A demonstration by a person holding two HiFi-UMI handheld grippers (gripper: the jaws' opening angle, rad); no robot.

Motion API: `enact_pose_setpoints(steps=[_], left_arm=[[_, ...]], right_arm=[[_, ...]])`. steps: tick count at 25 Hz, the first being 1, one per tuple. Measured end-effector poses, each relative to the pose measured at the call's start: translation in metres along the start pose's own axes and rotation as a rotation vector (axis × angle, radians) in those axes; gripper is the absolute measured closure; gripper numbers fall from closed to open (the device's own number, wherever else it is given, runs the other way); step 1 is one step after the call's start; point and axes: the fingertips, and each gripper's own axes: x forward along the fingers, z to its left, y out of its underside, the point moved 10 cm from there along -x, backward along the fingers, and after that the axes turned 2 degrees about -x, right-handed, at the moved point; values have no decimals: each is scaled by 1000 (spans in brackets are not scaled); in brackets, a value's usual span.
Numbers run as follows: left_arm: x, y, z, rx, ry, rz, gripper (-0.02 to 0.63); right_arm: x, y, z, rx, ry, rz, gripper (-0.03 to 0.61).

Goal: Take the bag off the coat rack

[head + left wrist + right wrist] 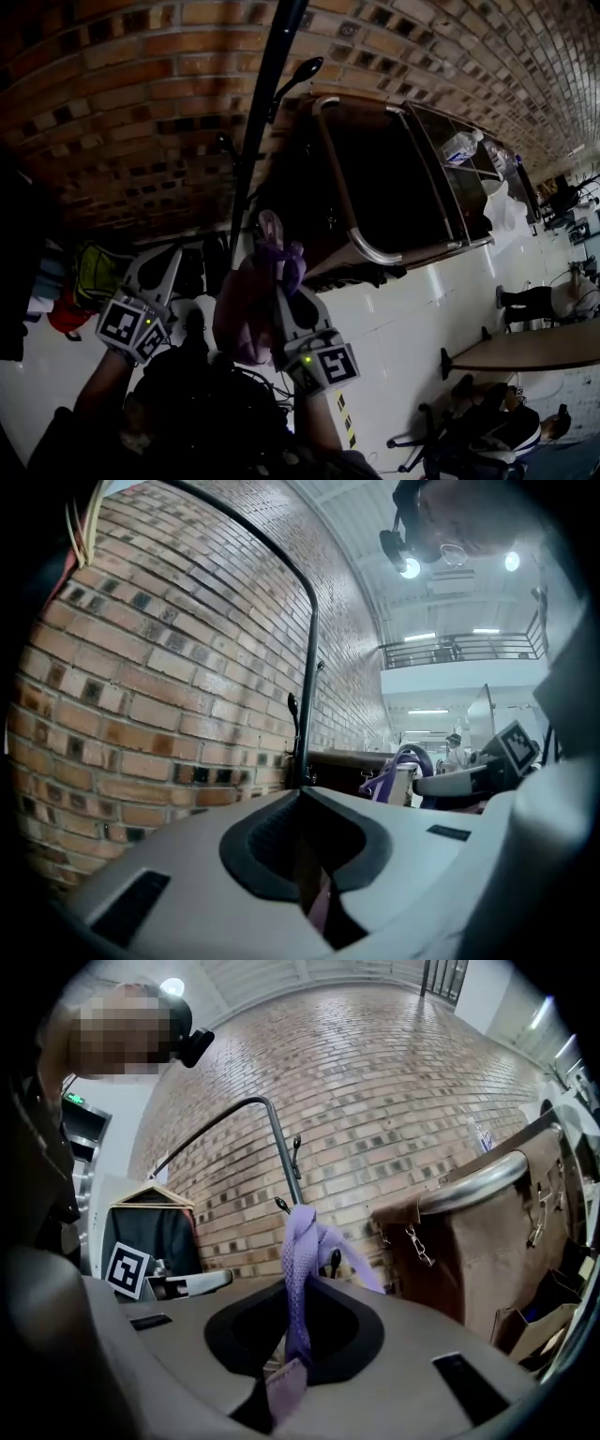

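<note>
Brick wall (375,1101) dead ahead of the right gripper (292,1321), red-brown courses all the way up. Just to its right, a brown canvas cart (487,1251) with a shiny metal rail (473,1183) on top. To its left, a dark garment (155,1237) on a wooden hanger (150,1192). Up and right of the left gripper (305,850), bright ceiling lights (410,567) and a railed balcony (459,651). Beneath both, pale glossy floor (422,309), and a wooden table (525,352) off right.

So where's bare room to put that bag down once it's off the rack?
The white floor between the brown canvas cart and the table is bare. It is crowded left of the rack pole, where clothes hang, and around the chairs near the table.
</note>
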Motion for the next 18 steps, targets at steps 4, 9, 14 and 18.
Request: enact_pose_setpoints(steps=[4, 9, 14, 18], left_arm=[[-30, 3, -23, 0, -13, -6, 580], [-60, 13, -47, -4, -22, -1, 580], [-76, 17, -63, -21, -42, -11, 580], [-85, 21, -72, -22, -47, -12, 580]], right_arm=[[-27, 1, 17, 8, -44, 0, 532], [-58, 8, 30, 13, -68, 6, 532], [-78, 11, 35, 6, -79, 20, 531], [-91, 16, 37, -2, -73, 32, 531]])
